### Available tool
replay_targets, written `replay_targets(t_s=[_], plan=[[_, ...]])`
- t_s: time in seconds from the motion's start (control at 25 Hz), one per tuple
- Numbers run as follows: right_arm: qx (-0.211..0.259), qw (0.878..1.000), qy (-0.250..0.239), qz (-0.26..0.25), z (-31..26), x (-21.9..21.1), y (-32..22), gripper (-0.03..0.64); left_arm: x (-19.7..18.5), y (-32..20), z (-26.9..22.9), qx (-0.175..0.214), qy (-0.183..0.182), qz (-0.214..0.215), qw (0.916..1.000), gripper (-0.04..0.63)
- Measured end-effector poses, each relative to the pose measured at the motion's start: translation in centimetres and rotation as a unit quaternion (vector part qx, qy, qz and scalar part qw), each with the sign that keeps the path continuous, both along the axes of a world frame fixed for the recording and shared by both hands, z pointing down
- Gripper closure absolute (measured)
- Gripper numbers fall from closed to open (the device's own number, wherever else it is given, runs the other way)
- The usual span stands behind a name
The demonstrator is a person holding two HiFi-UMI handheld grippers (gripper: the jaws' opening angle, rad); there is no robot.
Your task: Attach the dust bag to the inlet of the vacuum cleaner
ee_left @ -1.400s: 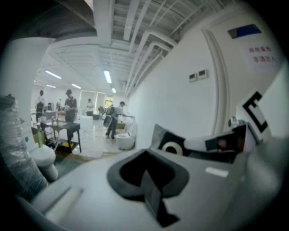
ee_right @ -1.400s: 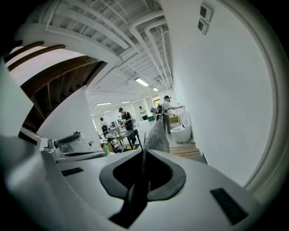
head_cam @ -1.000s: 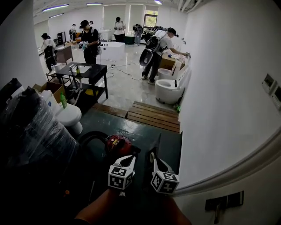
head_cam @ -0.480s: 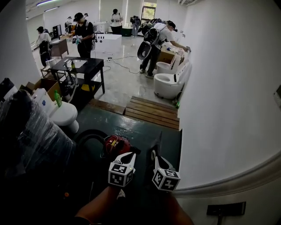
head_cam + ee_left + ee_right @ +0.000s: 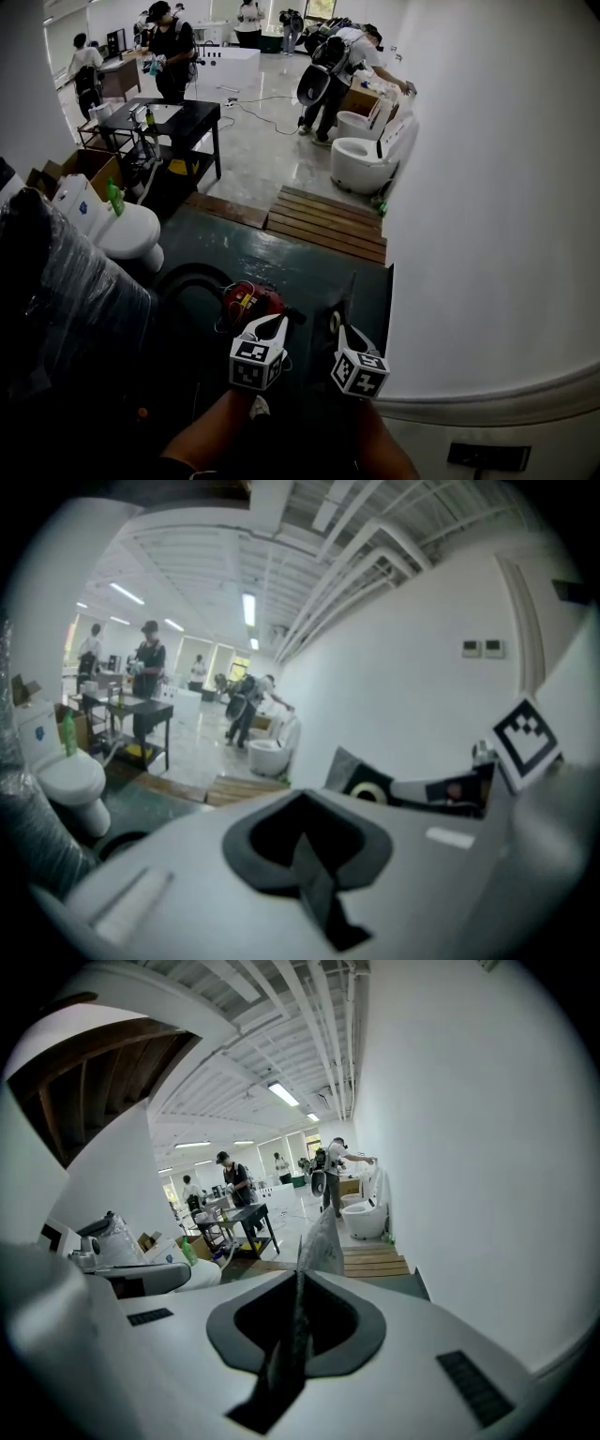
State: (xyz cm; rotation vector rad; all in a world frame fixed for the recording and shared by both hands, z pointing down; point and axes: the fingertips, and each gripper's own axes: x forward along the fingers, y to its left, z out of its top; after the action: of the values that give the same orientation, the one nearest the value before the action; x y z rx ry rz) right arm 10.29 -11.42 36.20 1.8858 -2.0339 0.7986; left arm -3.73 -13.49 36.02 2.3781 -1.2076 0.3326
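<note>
Left gripper (image 5: 266, 324): jaws closed together, nothing between.
Right gripper (image 5: 343, 330): clamped on dust bag (image 5: 347, 298), held on edge, just right of red vacuum (image 5: 251, 302).
Risk, judged: thin hold on a limp sheet; likely to slip or fold when pressed at inlet.
Collar ring (image 5: 375, 795): shown in left gripper view; right gripper view gives bag edge-on only.
Inlet: not made out.

Left tongs (image 5: 304, 847) shut, right tongs (image 5: 293, 1321) on bag (image 5: 322, 1241)
</note>
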Motion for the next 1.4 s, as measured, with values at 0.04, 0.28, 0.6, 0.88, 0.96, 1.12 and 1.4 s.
replay_targets(t_s=[0.04, 0.28, 0.6, 0.88, 0.96, 1.12, 1.4], plan=[[-0.001, 1.0, 0.0, 0.004, 0.3, 0.0, -0.7, 0.595, -0.4, -0.8, 0.7, 0.002, 0.0, -0.003, 1.0, 0.597], [-0.036, 0.999, 0.015, 0.025, 4.2, 1.9, -2.2, 0.595, -1.3, -1.7, 4.0, -0.013, -0.009, -0.016, 0.9998, 0.598], [-0.093, 0.995, 0.019, 0.021, 15.1, 3.4, -4.9, 0.595, -1.0, -5.0, 12.0, -0.042, -0.029, -0.034, 0.9981, 0.598], [-0.127, 0.991, 0.03, -0.006, 28.6, 4.5, -7.6, 0.595, 1.0, -7.7, 23.1, -0.06, -0.036, -0.027, 0.9972, 0.598], [-0.134, 0.991, 0.025, 0.0, 32.0, 5.1, -8.6, 0.595, 1.2, -8.3, 26.1, -0.062, -0.039, -0.029, 0.9969, 0.598], [-0.157, 0.987, 0.02, 0.022, 38.1, 6.4, -9.9, 0.595, 1.4, -8.1, 30.6, -0.081, -0.037, -0.042, 0.9952, 0.598], [-0.186, 0.982, 0.015, 0.014, 46.5, 5.1, -11.7, 0.595, 1.2, -7.0, 34.8, -0.093, -0.036, -0.042, 0.9941, 0.598]])
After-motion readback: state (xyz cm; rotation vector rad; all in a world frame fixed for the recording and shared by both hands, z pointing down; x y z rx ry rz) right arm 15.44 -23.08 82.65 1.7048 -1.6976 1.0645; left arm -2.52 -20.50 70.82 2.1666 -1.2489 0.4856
